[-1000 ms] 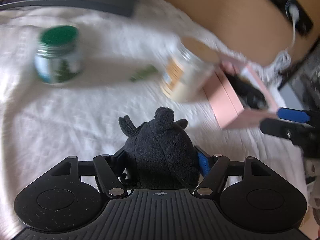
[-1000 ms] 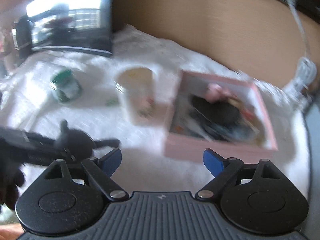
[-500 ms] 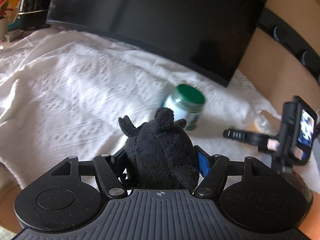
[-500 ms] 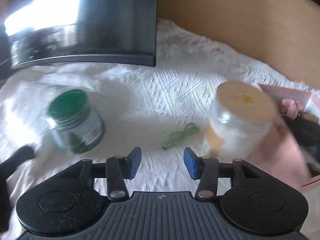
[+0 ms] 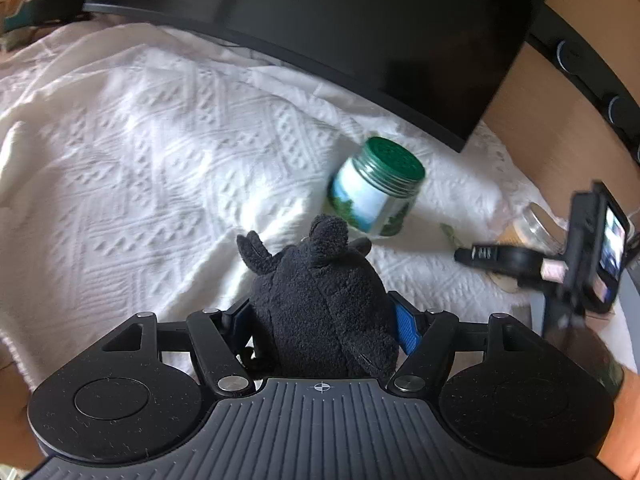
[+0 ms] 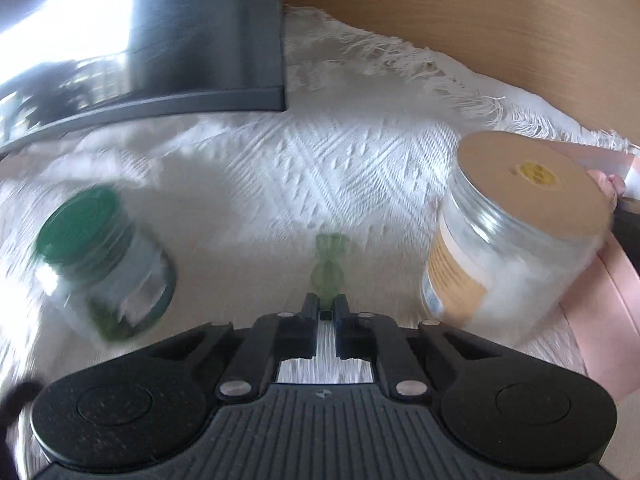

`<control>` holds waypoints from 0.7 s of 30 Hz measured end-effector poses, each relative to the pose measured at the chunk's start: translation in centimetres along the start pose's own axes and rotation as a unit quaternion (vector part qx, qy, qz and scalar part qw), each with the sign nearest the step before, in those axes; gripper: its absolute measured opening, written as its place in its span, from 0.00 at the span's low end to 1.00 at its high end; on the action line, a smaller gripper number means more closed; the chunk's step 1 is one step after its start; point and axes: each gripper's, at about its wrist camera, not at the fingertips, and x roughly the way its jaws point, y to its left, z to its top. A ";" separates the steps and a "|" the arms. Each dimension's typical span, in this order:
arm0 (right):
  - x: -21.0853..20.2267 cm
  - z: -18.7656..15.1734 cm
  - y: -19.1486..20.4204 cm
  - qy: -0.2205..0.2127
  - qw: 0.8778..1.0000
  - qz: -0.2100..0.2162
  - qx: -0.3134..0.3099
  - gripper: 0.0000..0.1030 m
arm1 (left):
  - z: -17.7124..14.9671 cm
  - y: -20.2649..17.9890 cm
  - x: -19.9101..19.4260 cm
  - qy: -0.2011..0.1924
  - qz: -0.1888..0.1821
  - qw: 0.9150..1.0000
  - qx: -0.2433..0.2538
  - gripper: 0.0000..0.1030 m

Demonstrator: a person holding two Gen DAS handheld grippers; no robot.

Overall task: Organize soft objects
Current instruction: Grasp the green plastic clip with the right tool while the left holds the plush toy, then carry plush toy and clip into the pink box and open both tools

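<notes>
— Left hand-held gripper (image 5: 320,320): what is it doing?
— It points forward and down over the white cloth (image 5: 160,160) on the table, and its jaws are clamped on a black plush toy (image 5: 320,300). The toy sits upright between the blue pads, ears toward the camera's far side.
— And beyond it?
— A green-lidded jar (image 5: 376,188) stands on the cloth just past the toy, in front of a dark monitor (image 5: 360,40). Farther right the other gripper comes in from the side, low over the cloth, with a small screen on its back.
— So the right hand-held gripper (image 6: 326,304)?
— Tilted down the same way, fingertips close to the cloth. Its jaws are drawn together on the near end of a small green rubbery piece (image 6: 329,264), which lies on the cloth straight ahead.
— What flanks that piece?
— The green-lidded jar on the left, blurred, and a bigger clear jar with a tan lid (image 6: 520,220) on the right. A pink box (image 6: 600,300) sits just behind that jar, at the right edge.
</notes>
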 end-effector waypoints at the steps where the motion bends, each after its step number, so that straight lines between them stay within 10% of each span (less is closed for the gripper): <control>1: -0.5 -0.3 0.0 0.000 1.000 0.003 -0.008 0.08 | 0.1 -0.2 0.2 0.003 -0.002 1.000 0.002 0.71; 7: -2.0 -0.2 0.4 -0.026 0.999 0.002 -0.039 0.31 | -0.4 -0.6 1.3 0.035 -0.011 0.999 0.007 0.71; 21: 1.2 2.8 1.8 0.027 0.998 -0.002 -0.060 0.19 | 1.0 -2.7 0.5 0.005 -0.007 0.999 0.033 0.71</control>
